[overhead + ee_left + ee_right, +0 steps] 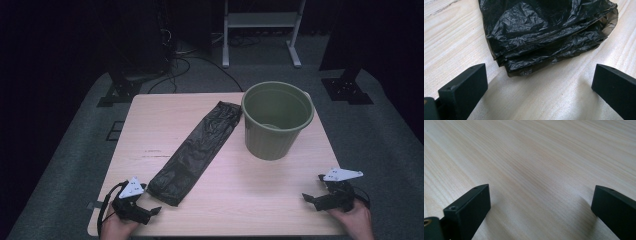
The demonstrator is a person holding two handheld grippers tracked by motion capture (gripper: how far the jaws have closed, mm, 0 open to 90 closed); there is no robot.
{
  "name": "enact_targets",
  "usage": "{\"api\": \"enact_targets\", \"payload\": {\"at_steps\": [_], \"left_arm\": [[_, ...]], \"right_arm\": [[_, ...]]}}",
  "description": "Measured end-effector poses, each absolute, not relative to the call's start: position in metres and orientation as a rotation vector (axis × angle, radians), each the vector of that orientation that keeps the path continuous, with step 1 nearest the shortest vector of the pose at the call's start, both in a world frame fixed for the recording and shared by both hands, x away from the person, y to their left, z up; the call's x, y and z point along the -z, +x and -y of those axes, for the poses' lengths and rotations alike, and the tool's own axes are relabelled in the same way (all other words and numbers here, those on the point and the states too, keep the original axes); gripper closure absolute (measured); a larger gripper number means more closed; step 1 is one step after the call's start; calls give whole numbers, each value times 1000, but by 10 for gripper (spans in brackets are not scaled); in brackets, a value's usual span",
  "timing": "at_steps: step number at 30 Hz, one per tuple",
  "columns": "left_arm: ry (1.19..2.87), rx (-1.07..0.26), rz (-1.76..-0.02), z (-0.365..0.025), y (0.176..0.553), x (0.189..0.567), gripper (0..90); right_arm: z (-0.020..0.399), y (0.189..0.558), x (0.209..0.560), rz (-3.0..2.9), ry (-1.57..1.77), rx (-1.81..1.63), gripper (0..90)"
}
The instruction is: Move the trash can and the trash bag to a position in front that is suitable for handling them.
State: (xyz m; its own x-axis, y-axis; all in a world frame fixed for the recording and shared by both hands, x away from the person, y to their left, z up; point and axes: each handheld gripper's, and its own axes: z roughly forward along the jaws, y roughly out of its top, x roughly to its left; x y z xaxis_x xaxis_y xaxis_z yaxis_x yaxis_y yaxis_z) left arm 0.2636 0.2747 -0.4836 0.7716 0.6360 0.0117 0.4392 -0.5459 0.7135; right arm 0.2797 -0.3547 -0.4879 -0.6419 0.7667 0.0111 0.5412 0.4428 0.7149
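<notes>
At the near edge of a pale wooden table (280, 210), a person's two hands each rest a black two-jaw gripper on the wood. The left gripper (141, 209) sits at the near left corner, jaws spread wide and holding nothing. Just beyond its jaws lies the near end of a folded black bin bag (197, 151), crinkled and layered flat, close but not touched. The right gripper (320, 196) sits at the near right corner, well apart from the bag, jaws likewise spread over bare wood.

The bag stretches diagonally away from the left gripper towards the far middle of the table, its far end just beside a green plastic bucket (276, 120) standing upright and looking empty.

The step in hand seems to be taking hold of the bag. To do it well, slide the left jaws low along the table so one passes under the stacked layers, and pinch the whole end.
</notes>
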Motion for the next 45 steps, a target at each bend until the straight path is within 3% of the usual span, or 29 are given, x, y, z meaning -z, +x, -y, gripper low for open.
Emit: {"api": "enact_targets", "payload": {"at_steps": [9, 11, 16, 33, 45], "left_arm": [[2238, -349, -795, -275, 264, 484, 0], [2237, -350, -795, -275, 264, 484, 0], [2237, -350, -795, -275, 264, 484, 0], [2238, -348, -793, -275, 264, 484, 0], [2237, -349, -792, -274, 265, 484, 0]], "right_arm": [[355, 279, 479, -2354, 1134, -1056, 13], [356, 278, 471, -2334, 1124, -1083, 75], [358, 280, 461, -2317, 1136, -1112, 120], [360, 284, 429, -2282, 1172, -1172, 142], [353, 294, 387, -2259, 1179, -1212, 142]]}}
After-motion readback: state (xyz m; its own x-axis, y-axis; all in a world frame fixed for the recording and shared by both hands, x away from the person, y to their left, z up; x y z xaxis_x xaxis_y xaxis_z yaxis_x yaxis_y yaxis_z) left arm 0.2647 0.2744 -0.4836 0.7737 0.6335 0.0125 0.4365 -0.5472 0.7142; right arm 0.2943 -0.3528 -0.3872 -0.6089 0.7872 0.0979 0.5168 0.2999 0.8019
